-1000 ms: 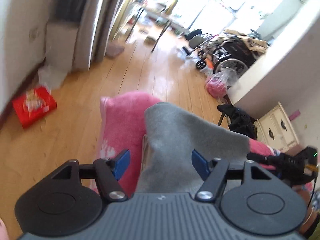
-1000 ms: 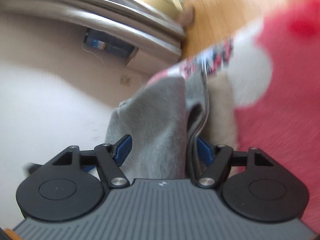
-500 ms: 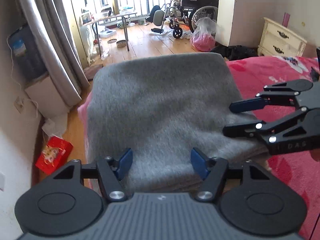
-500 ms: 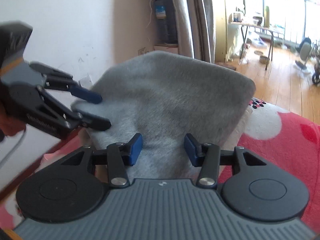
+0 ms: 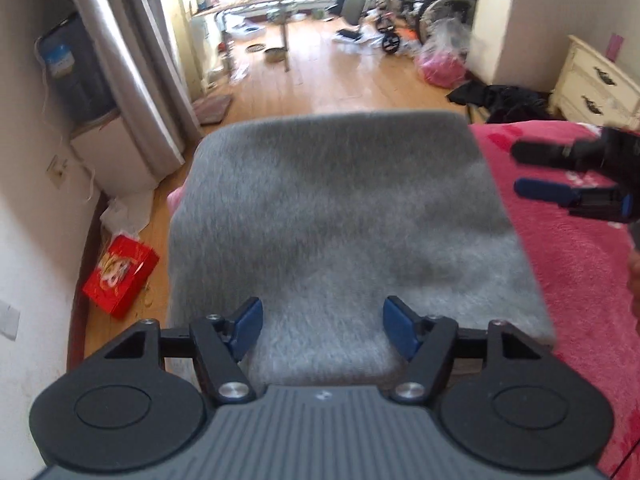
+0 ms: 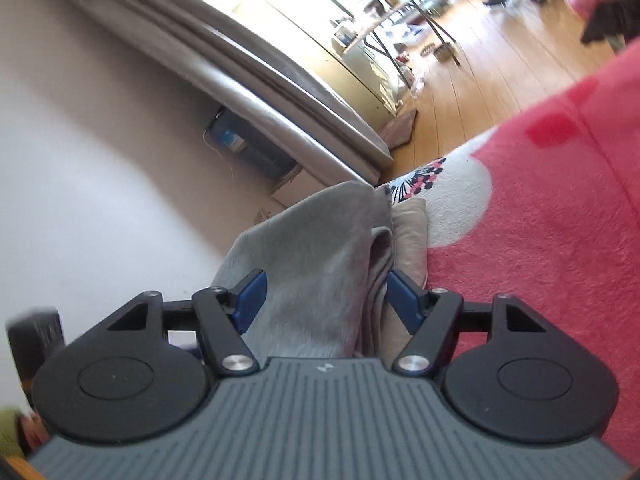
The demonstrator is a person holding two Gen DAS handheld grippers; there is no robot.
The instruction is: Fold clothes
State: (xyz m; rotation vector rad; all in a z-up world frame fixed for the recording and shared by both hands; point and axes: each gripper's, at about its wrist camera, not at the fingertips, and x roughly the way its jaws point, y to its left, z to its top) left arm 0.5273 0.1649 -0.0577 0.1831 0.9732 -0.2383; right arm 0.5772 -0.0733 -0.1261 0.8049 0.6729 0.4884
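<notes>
A grey garment (image 5: 340,208) lies folded into a flat rectangle at the edge of a bed with a pink fleece cover (image 5: 568,280). My left gripper (image 5: 322,326) hovers open over its near edge, blue pads wide apart, holding nothing. To the right of the fold, over the pink cover, my right gripper (image 5: 560,174) is open and clear of the cloth. In the right wrist view the grey garment (image 6: 320,240) shows edge-on, its layers stacked on a beige cloth (image 6: 412,232). The right gripper (image 6: 324,300) frames it with its fingers spread.
The bed edge drops to a wooden floor with a red box (image 5: 120,276) by the white wall. A grey curtain (image 5: 132,60) and a water dispenser (image 5: 76,80) stand at the left. A cream dresser (image 5: 596,80), black clothes (image 5: 496,98) and a wheelchair (image 5: 432,8) lie beyond.
The right gripper has drawn away from the garment's right edge, out over the pink cover, and rolled sideways. The left gripper stays open over the near edge. The garment lies flat.
</notes>
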